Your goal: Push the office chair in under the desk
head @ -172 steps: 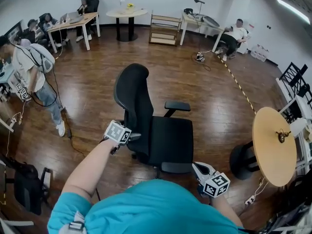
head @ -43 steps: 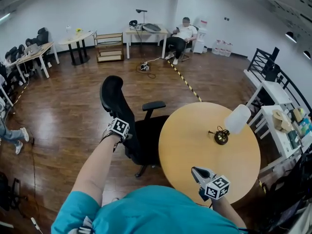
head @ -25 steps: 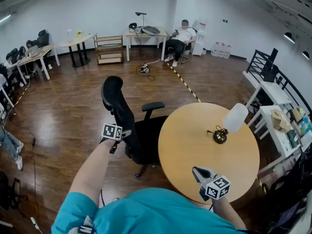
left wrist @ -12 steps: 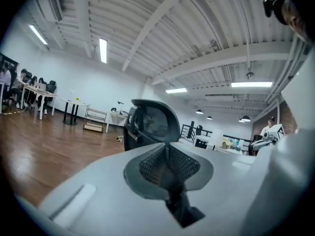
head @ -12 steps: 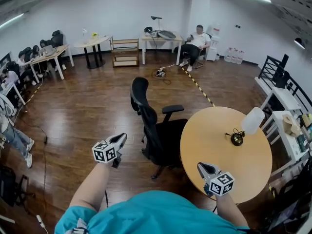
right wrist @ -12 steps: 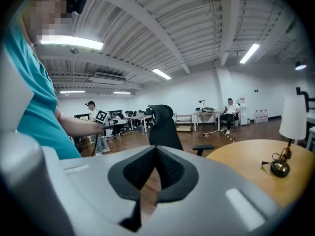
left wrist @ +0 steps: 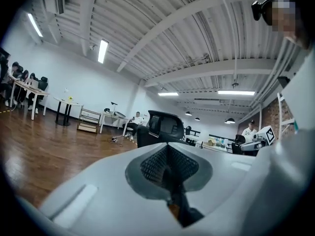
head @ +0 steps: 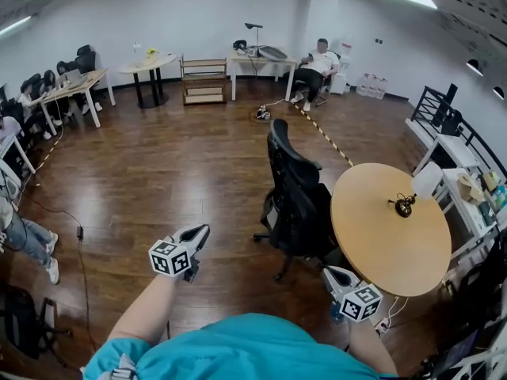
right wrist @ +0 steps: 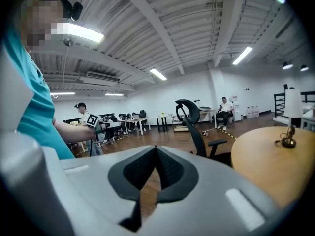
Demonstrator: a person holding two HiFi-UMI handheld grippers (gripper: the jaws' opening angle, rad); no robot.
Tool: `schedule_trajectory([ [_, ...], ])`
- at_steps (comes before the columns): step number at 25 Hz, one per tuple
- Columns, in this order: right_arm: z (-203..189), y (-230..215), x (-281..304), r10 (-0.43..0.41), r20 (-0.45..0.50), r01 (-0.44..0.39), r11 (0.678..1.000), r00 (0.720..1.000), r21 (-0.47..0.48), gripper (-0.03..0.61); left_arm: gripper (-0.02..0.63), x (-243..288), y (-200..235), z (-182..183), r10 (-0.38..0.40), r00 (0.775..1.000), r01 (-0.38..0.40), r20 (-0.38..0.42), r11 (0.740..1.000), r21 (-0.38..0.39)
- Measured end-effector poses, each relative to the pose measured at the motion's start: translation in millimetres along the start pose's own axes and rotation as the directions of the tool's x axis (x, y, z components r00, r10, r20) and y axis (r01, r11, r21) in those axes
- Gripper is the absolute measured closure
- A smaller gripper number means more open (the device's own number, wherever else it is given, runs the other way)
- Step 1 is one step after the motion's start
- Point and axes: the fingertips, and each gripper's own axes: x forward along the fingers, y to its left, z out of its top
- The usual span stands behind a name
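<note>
Office chair (head: 297, 192) stands against the round desk (head: 388, 236), at its left rim in the head view. The seat meets the rim and the backrest is on the side away from the desk. How far the seat reaches under: cannot tell.

Left gripper (head: 200, 233): jaws have just been closing and are now together with nothing between them. It is well apart from the desk, beyond the chair.

Right gripper (head: 333, 274): jaws together, empty, just beside the desk's near rim.
</note>
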Motion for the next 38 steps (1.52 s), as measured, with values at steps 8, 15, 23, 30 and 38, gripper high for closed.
schedule_trajectory([
  [8, -20, 129, -30, 0.016, -0.037, -0.016, 1.0, 0.999, -0.011, 0.578, 0.509, -134, -14, -2, 0.006, 1.0, -0.005, 0.015, 0.999, -0.046],
  [15, -68, 224, -115, 0.043, -0.046, -0.043, 0.999, 0.998, 0.002, 0.578, 0.508, -229, -102, -37, -0.03, 0.999, 0.031, 0.01, 0.996, -0.083],
  [23, -86, 316, -167, 0.067, -0.081, -0.064, 0.997, 0.994, 0.035, 0.578, 0.508, -344, -174, -36, -0.052, 0.999, 0.052, 0.01, 0.997, -0.049],
  [30, -95, 487, -155, 0.076, -0.073, -0.077, 0.997, 0.994, -0.011, 0.578, 0.508, -514, -160, -47, -0.07, 0.997, 0.071, 0.01, 0.995, -0.073],
  [38, -117, 661, -155, 0.138, -0.129, -0.137, 0.99, 0.982, 0.014, 0.578, 0.508, -710, -152, -38, -0.044, 0.998, 0.044, -0.042, 0.999, 0.0],
])
